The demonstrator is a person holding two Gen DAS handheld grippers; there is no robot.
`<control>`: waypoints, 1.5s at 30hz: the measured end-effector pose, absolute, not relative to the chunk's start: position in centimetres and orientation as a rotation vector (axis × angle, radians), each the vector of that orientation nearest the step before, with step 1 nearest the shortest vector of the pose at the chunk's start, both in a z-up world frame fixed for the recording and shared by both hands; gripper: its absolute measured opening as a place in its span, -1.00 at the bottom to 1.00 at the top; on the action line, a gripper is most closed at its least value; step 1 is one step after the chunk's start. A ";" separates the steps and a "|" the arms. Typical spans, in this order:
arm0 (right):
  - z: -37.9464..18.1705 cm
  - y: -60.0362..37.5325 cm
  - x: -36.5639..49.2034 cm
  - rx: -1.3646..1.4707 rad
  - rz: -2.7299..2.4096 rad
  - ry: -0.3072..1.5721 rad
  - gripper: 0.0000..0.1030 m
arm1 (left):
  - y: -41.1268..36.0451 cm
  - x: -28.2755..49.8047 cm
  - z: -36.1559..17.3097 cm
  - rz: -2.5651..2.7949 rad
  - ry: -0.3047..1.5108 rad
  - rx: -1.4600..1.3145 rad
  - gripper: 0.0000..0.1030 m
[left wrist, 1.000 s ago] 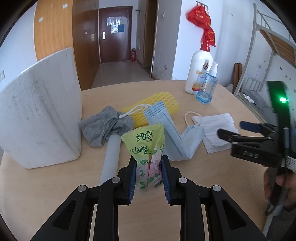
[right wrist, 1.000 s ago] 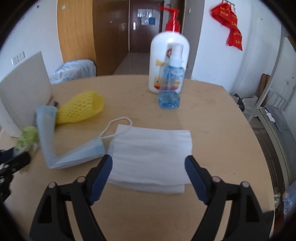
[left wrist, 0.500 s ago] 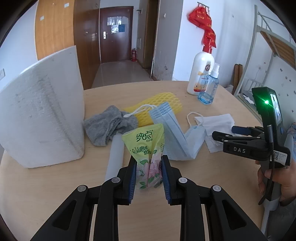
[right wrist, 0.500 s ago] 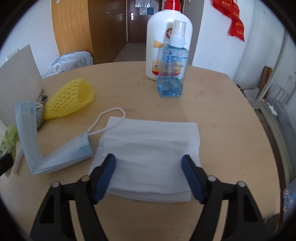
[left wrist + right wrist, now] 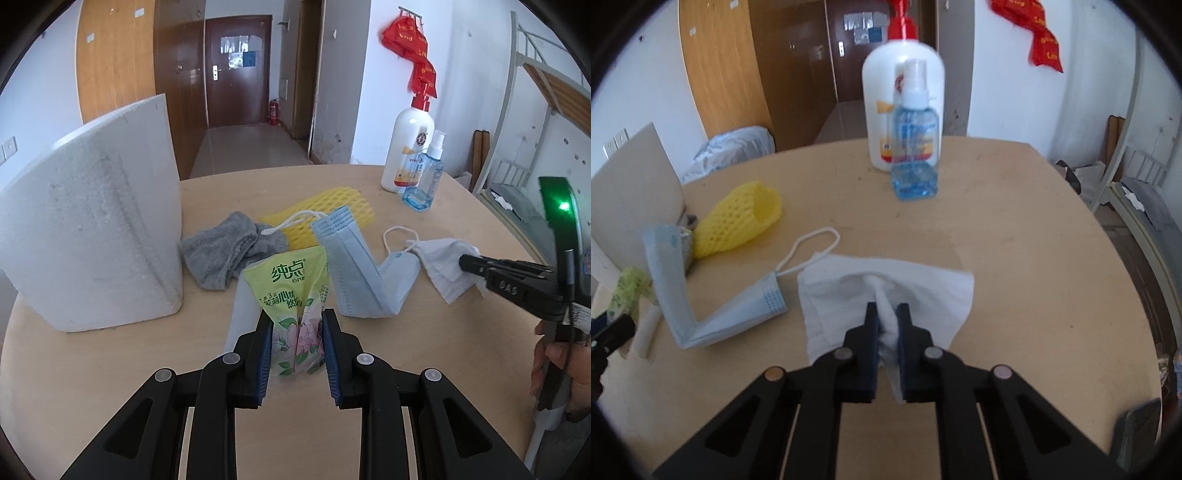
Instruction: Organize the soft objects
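On the left, a green tissue pack (image 5: 295, 295) is clamped upright between the left gripper (image 5: 297, 347) fingers, beside a foam block (image 5: 92, 236). Rightward, a white tissue (image 5: 882, 291) is pinched, bunched, by the right gripper (image 5: 886, 332). The thin sheet could be torn or dropped if lifted. A round wooden surface (image 5: 1034, 258) is seen, with bottles (image 5: 905, 122) and a hallway beyond.

On the table (image 5: 110, 369), the foam block (image 5: 88, 236) stands far left, the sock (image 5: 225, 254) just right of it, the net sleeve (image 5: 332, 206) behind the face mask (image 5: 354, 273), the tissue (image 5: 439, 266) right of that, and two bottles (image 5: 410, 147) at the back.
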State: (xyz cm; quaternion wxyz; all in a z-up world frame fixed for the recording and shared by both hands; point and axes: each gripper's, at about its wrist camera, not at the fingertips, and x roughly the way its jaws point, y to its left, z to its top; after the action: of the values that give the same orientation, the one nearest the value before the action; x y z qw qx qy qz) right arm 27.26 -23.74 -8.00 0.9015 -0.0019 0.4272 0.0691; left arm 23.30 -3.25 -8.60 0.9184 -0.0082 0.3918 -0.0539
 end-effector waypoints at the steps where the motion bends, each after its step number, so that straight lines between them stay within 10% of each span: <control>1: -7.5 -23.9 26.8 0.003 0.139 0.866 -0.79 | -3.3 23.1 -8.4 -0.111 0.800 -0.016 -0.48; 45: 5.3 -20.5 5.1 0.055 0.252 0.418 -0.79 | -2.0 2.0 2.6 -0.094 0.410 -0.005 -0.48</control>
State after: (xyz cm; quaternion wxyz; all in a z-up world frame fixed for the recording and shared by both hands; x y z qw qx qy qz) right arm 5.14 -20.51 5.33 0.9700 0.0273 0.2068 0.1246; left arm 2.03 -2.05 2.63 0.9780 -0.0025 0.2033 -0.0465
